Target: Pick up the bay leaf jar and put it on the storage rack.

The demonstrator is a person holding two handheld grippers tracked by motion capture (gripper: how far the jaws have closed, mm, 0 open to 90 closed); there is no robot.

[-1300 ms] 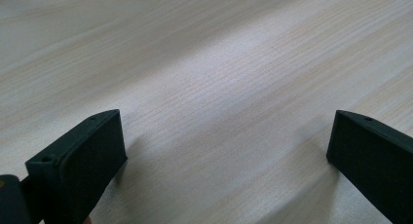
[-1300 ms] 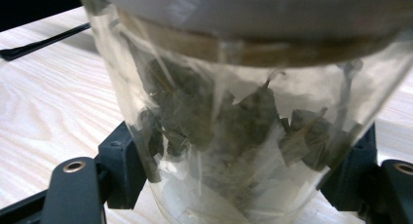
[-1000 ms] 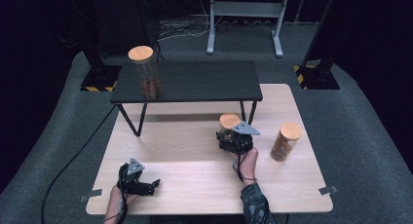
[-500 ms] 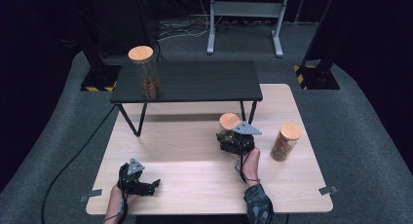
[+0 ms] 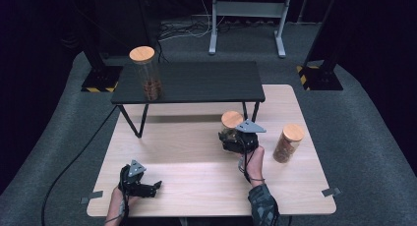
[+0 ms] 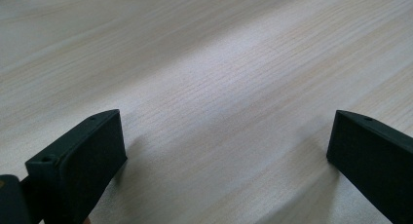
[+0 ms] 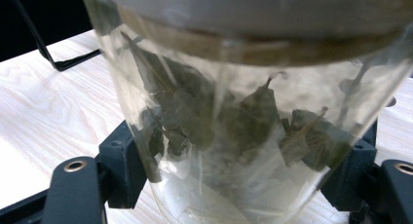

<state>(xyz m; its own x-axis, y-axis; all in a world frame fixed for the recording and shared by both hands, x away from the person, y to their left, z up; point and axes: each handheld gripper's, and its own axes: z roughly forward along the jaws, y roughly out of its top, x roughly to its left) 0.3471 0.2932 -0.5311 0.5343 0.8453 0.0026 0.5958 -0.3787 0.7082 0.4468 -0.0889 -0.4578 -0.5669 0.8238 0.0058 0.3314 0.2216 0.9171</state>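
Note:
A clear glass jar (image 5: 232, 121) with a round wooden lid stands right of centre on the light wooden table (image 5: 196, 159), just in front of the black shelf. My right gripper (image 5: 232, 140) is shut on its lower body. In the right gripper view the jar (image 7: 234, 112) holds dark dried leaves, and the two black jaws of the right gripper (image 7: 236, 158) press on its sides. My left gripper (image 5: 155, 187) lies low at the table's front left, open. In the left gripper view the jaws of the left gripper (image 6: 226, 131) stand wide apart over bare wood.
A low black shelf (image 5: 196, 81) on thin legs spans the back of the table, with a second lidded jar (image 5: 146, 74) on its left end. A third jar (image 5: 288, 142) stands on the table right of my right gripper. Dark stands and cables lie on the floor beyond.

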